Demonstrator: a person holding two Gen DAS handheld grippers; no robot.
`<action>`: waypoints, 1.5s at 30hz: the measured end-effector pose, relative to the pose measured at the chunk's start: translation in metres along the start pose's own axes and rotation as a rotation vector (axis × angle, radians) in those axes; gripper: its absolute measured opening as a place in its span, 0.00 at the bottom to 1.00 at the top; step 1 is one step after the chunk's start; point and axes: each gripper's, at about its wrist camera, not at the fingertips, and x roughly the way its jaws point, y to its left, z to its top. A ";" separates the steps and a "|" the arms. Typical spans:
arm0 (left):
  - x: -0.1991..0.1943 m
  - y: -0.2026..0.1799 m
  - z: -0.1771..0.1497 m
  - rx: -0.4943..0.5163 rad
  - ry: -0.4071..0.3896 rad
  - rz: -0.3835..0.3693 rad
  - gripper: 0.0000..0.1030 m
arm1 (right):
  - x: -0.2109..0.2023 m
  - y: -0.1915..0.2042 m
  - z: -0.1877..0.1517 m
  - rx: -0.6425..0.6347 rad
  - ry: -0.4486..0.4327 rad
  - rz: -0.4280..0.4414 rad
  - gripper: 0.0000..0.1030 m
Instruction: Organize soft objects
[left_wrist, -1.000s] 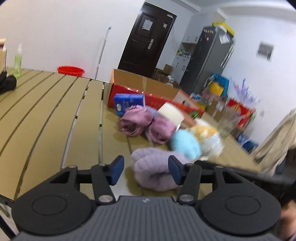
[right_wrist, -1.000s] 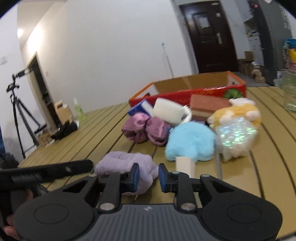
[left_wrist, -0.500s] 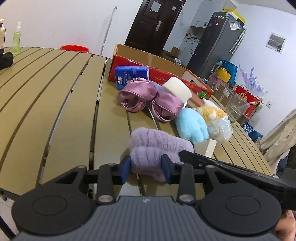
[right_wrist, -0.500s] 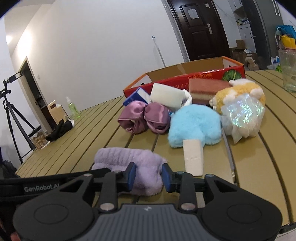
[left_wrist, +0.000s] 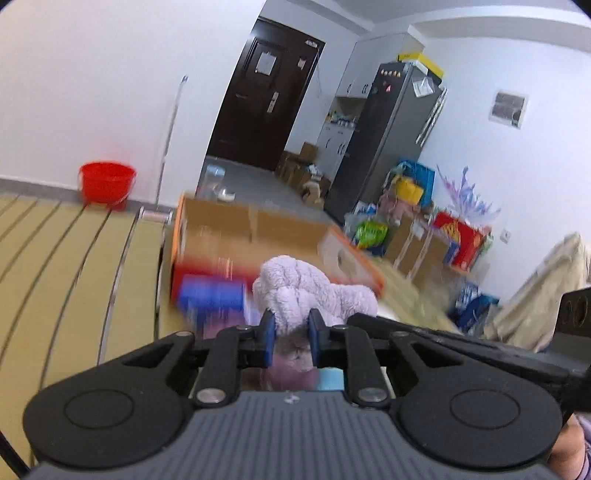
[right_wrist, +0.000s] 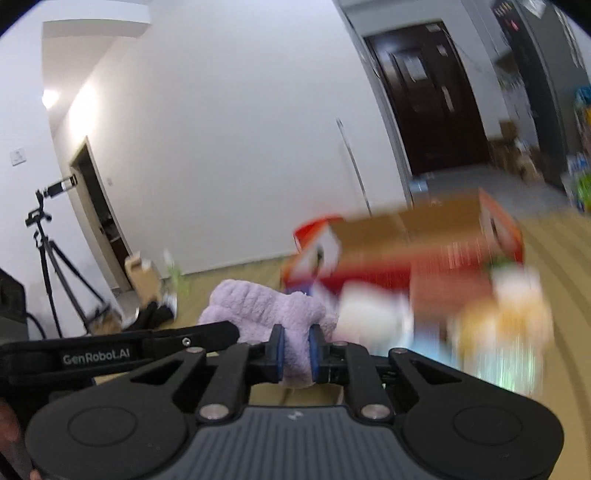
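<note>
A fluffy lilac cloth (left_wrist: 310, 288) hangs in the air above the slatted wooden table (left_wrist: 66, 266), held from two sides. My left gripper (left_wrist: 290, 332) is shut on its left part, and my right gripper (right_wrist: 295, 350) is shut on the other end of the lilac cloth (right_wrist: 266, 310). Beyond it stands an open cardboard box with red sides (left_wrist: 236, 236), also seen in the right wrist view as the blurred box (right_wrist: 436, 240). The remaining soft toys (right_wrist: 502, 325) on the table are a blur of white, orange and blue.
A blue packet (left_wrist: 212, 295) lies against the box's near side. On the floor past the table stand a red bucket (left_wrist: 107, 182), a dark fridge (left_wrist: 391, 140) and coloured bags. A tripod (right_wrist: 48, 251) stands at the far left.
Both grippers have closed tighter on the lilac cloth and lifted it off the table. The views have swung upward and toward the box, blurring the other objects.
</note>
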 end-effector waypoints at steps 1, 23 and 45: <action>0.022 0.005 0.025 0.005 0.002 0.006 0.18 | 0.015 -0.006 0.026 -0.012 0.001 0.005 0.12; 0.231 0.069 0.133 0.095 0.105 0.328 0.82 | 0.333 -0.140 0.159 0.224 0.421 -0.169 0.51; -0.122 -0.117 0.039 0.288 -0.197 0.336 1.00 | -0.117 -0.009 0.139 -0.143 0.020 -0.272 0.90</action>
